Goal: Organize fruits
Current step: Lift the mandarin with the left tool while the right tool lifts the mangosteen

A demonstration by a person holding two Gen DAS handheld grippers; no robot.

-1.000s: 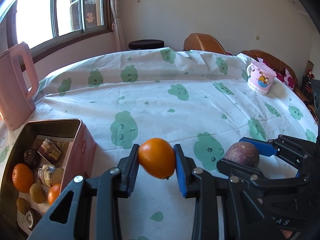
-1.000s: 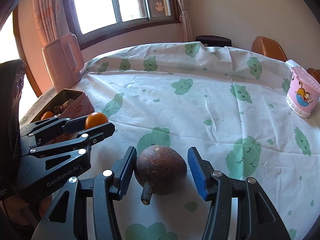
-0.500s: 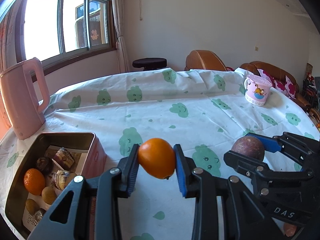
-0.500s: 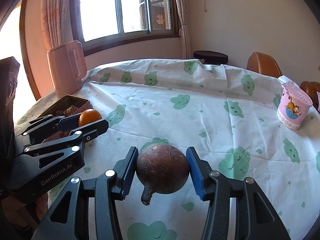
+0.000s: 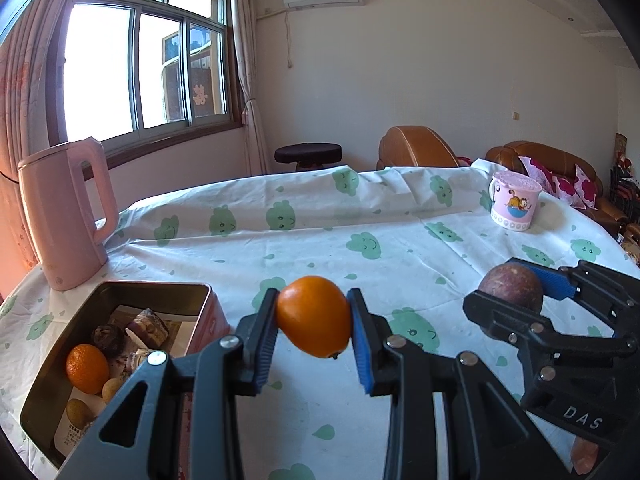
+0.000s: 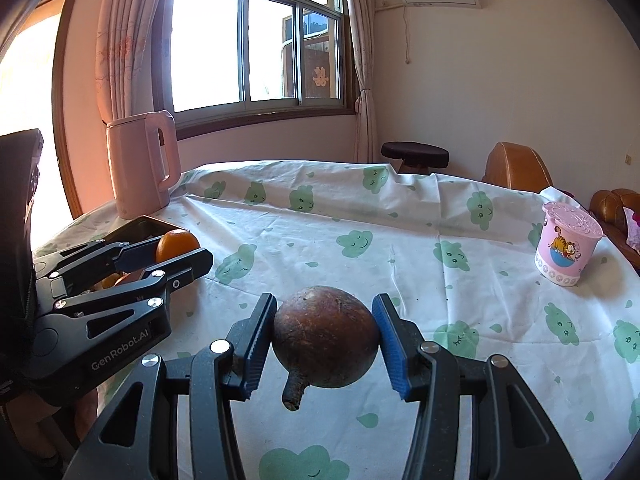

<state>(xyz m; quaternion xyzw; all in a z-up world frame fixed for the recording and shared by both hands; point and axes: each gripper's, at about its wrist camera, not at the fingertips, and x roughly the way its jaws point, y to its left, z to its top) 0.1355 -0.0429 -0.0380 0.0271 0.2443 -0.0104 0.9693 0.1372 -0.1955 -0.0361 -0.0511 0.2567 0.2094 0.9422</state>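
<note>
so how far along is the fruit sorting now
Partly done. The tin on the table's left already holds an orange fruit, smaller yellowish fruits and some wrapped snacks. In hand: the left gripper is shut on an orange, the right gripper on a brown round fruit, both above the tablecloth. Left: getting both into the tin.

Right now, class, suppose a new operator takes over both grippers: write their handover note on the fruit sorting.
Left gripper: shut on an orange, held above the tablecloth, right of the tin.
Right gripper: shut on a brown passion fruit, stem pointing down, also in the air.
Done: the tin already holds another orange among small fruits and snacks.
Left: probably place both held fruits in the tin.
</note>
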